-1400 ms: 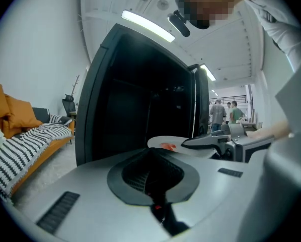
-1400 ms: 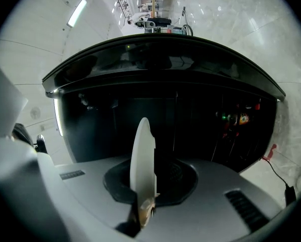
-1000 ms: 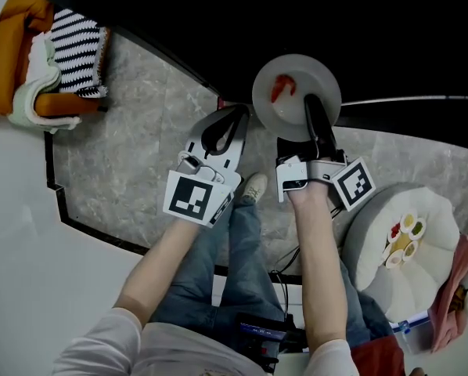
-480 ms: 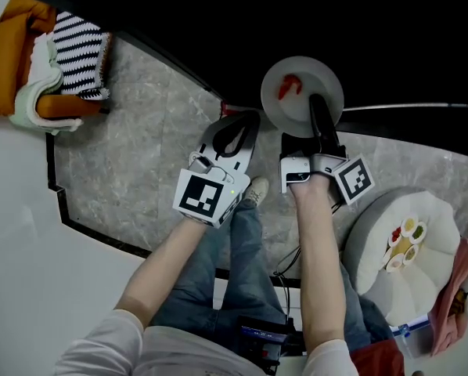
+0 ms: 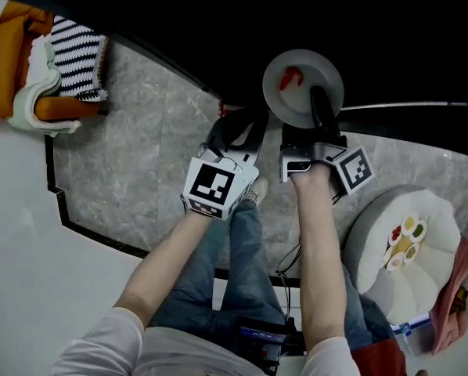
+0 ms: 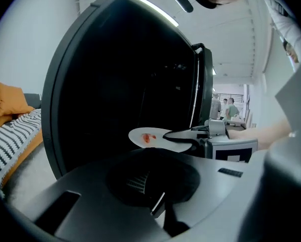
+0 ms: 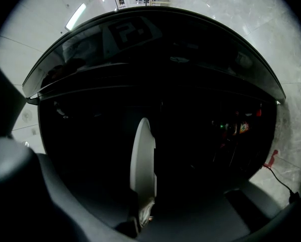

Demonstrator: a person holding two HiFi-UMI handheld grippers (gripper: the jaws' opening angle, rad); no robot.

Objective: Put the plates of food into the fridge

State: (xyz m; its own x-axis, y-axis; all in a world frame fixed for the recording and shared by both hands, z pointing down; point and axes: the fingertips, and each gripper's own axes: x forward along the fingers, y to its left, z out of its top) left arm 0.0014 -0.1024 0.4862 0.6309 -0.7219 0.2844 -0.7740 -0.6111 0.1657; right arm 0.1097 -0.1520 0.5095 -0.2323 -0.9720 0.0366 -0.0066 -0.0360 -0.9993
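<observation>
A white plate [image 5: 297, 92] with a red bit of food [image 5: 290, 77] hangs level in front of the black fridge [image 5: 179, 22]. My right gripper [image 5: 318, 104] is shut on its near rim. In the right gripper view the plate [image 7: 143, 158] shows edge-on between the jaws of my right gripper [image 7: 140, 217], against the dark fridge front [image 7: 191, 84]. My left gripper [image 5: 235, 128] is shut and empty, just left of the plate and below it. In the left gripper view the plate [image 6: 149, 134] and the right gripper [image 6: 193, 137] float beyond my left gripper [image 6: 158, 204].
An orange cushion [image 5: 15, 61] and a striped cloth [image 5: 77, 45] lie at the left on the marble floor [image 5: 132, 155]. A round white stool [image 5: 433, 225] at the right bears a plate of food [image 5: 405, 240]. The person's shoe [image 5: 256, 188] is below the grippers.
Both grippers have moved towards the fridge. The left one has also shifted right, closer to the plate. The plate has moved with the right gripper.
</observation>
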